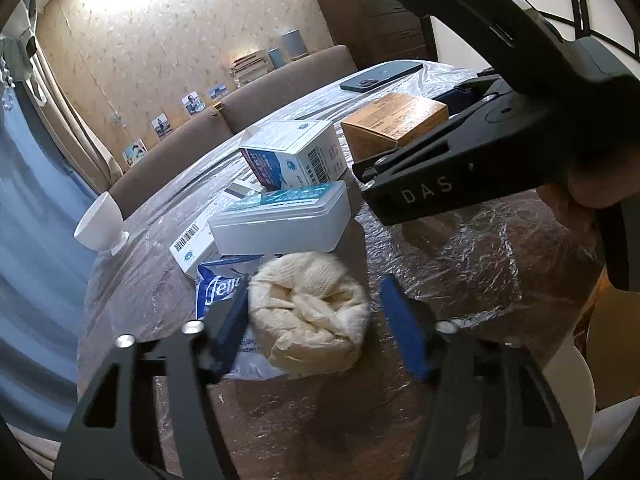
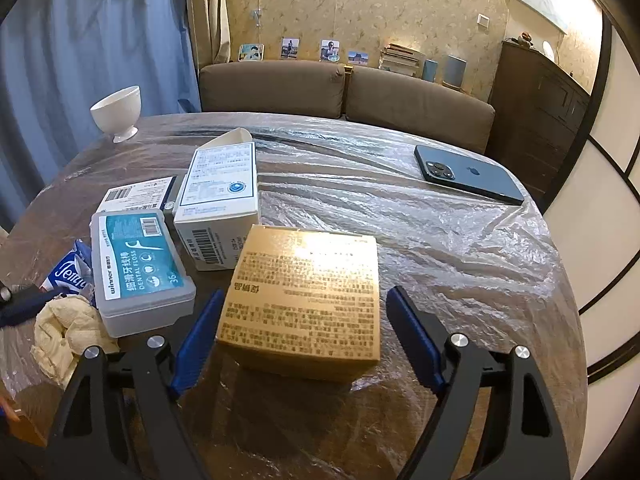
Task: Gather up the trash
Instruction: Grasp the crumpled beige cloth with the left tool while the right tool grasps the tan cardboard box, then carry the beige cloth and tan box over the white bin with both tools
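Note:
A crumpled cream tissue wad (image 1: 308,312) lies on the film-covered table (image 1: 460,280), between the blue pads of my left gripper (image 1: 316,300). The left pad touches the wad's edge and the right pad stands a little clear of it, so the gripper is open. In the right wrist view a brown carton (image 2: 304,296) sits between the pads of my right gripper (image 2: 307,300). There is a narrow gap on each side, so this gripper is open too. The carton (image 1: 394,124) and the wad (image 2: 68,332) each show in the other view as well.
Behind the wad lie a clear dental floss case (image 2: 136,268), a white medicine box (image 2: 220,192), a flat white box (image 2: 136,192) and a blue tissue packet (image 1: 216,288). A white footed bowl (image 2: 116,112) stands far left, a phone (image 2: 468,176) far right, and a sofa (image 2: 340,88) beyond the table.

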`<state>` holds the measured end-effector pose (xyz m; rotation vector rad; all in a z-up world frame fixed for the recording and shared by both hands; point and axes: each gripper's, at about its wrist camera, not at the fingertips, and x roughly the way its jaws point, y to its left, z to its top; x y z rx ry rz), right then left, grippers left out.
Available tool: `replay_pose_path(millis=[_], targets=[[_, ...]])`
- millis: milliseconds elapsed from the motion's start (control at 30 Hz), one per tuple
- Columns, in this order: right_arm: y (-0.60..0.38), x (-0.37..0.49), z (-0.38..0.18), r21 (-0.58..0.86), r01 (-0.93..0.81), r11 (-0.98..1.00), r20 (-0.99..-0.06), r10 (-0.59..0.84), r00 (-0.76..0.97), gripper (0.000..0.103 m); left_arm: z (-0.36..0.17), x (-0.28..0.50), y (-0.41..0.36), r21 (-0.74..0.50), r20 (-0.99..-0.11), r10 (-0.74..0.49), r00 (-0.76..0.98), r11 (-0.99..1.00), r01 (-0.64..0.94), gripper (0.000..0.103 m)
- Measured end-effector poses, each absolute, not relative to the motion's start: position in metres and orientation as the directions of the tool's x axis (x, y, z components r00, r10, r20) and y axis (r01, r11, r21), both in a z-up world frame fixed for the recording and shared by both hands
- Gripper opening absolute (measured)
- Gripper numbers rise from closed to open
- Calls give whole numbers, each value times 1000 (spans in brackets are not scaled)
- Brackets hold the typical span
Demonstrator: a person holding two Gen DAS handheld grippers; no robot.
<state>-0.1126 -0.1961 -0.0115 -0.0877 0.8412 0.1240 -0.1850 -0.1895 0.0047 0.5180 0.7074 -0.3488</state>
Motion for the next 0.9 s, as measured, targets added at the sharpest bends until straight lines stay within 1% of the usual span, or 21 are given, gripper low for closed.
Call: replay_pose_path(millis=[33,67,100,133,200,300,567,900], targets=[[-196,-112,-12,-28,-144,989,-748,75,659,80,5,-184,-189,325,-693,-132,709,821,470,60],[-197,-112,-13,-24,-143,989,-751,77,655,79,5,-184,-189,320,-693,-133,708,824,468,57],[-197,-111,-13,-19,-144,989,-754,80,652,75,5,-182,-187,319,-694,-133,708,824,468,53],[-197,-111,-13,-19,-145,989,-755,81,650,73,6,-182,-187,316,-694,-137,707,824,470,53],[-197,-111,-14,-19,-150,988,-758,83,647,63,6,-181,-186,315,-695,-140,705,823,473,53],[-197,-113,-13,-19,-153,988,-758,85,646,60,6,-183,-186,315,-693,-145,707,820,477,53],[-202,-123,-5,19,-146,989,-751,111,651,58,10,-187,-185,301,-685,-160,710,826,476,53],[-214,-149,6,108,-151,983,-747,181,640,58,19,-189,-175,212,-690,-213,692,854,474,53]])
